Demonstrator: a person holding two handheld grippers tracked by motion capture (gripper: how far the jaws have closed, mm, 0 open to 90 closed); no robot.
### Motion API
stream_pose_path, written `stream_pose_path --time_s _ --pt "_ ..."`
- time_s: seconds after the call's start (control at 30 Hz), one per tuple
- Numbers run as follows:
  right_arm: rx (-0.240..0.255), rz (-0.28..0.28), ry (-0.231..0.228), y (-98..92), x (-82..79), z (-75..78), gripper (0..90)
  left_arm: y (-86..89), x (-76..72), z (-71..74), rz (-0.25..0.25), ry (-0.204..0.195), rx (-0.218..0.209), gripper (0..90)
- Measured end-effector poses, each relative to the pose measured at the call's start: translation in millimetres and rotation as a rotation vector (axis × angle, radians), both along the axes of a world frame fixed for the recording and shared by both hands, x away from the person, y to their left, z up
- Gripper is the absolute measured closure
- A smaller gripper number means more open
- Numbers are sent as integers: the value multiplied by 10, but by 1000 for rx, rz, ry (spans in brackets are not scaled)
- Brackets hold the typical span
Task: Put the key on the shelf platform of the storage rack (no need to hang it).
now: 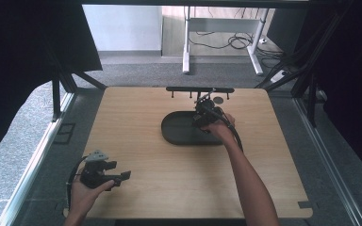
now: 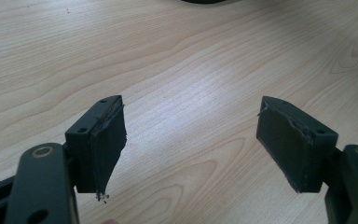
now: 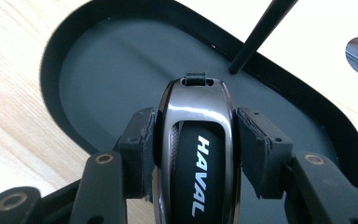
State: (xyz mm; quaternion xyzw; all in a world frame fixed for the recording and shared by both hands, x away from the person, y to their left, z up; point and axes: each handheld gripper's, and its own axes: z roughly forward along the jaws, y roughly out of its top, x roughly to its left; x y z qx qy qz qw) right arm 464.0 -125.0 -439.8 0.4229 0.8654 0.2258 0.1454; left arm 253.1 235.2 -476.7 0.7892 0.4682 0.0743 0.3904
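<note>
1. The right claw (image 3: 195, 140) is clamped on a car key fob (image 3: 196, 154), held over the dark oval tray (image 3: 98, 70) on the tabletop (image 1: 169, 179).
2. The left claw (image 2: 191, 144) stands apart, holding nothing, above bare wood near the front left corner.
3. Risk: the fob's glossy, rounded sides could slip between the pads if the grip eases early, and it might land on the tray's rim.
4. The fob is black with a chrome frame, "HAVAL" lettering and a strap slot at its tip.
</note>
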Motion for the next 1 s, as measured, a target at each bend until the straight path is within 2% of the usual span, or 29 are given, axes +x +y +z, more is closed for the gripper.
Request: stream_pose_path --time_s 0.23,0.37,1.0 --pt "0 -21 18 0 45 -157 493 5 0 0 1 2 1 242" --pt "-12 -19 14 6 60 -226 493 6 0 1 0 3 3 242" --pt "-14 -41 11 -11 99 -362 492 6 0 -1 -1 3 4 242"
